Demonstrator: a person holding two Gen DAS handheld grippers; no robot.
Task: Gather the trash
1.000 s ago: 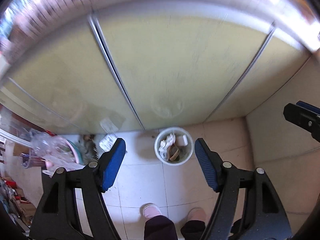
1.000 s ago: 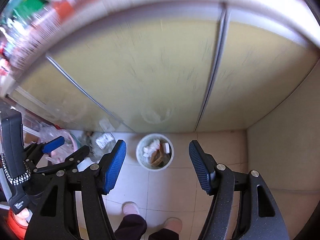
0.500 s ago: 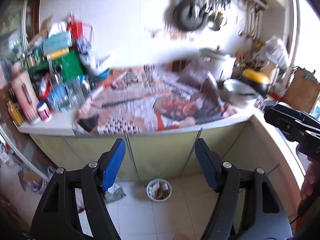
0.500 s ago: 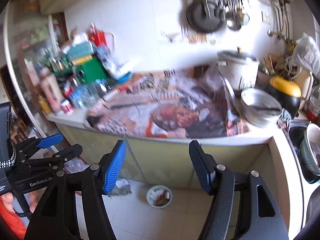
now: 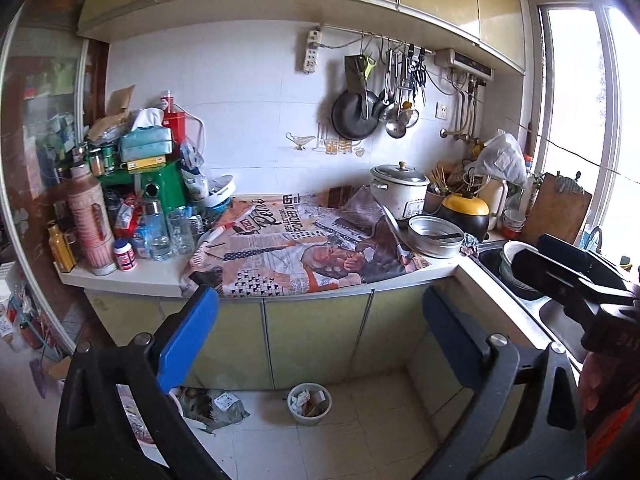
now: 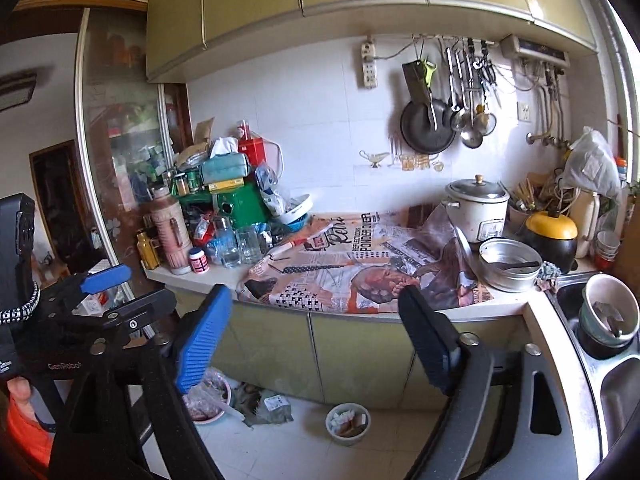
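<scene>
A small white trash bin [image 5: 309, 403] holding crumpled paper and brown scraps stands on the tiled floor below the green counter cabinets; the right wrist view shows the bin [image 6: 347, 424] too. My left gripper [image 5: 320, 336] hangs high above the floor, its jaws opening wide with nothing between the blue pads. My right gripper [image 6: 316, 344] is raised the same way, jaws opening, nothing between them. The counter [image 5: 128, 276] carries a spread of printed newspaper [image 5: 312, 248].
Bottles, glasses and boxes crowd the counter's left end [image 5: 132, 200]. A rice cooker [image 5: 398, 190], metal bowl [image 5: 436, 236] and yellow-lidded pot [image 5: 466, 212] stand at the right, beside a sink [image 6: 608, 332] with stacked bowls. A crumpled bag [image 5: 216, 402] lies on the floor left of the bin.
Both grippers have risen from just above the bin and tipped up, so the view went from floor and cabinet doors to the whole counter. Both pairs of jaws have spread wider.
</scene>
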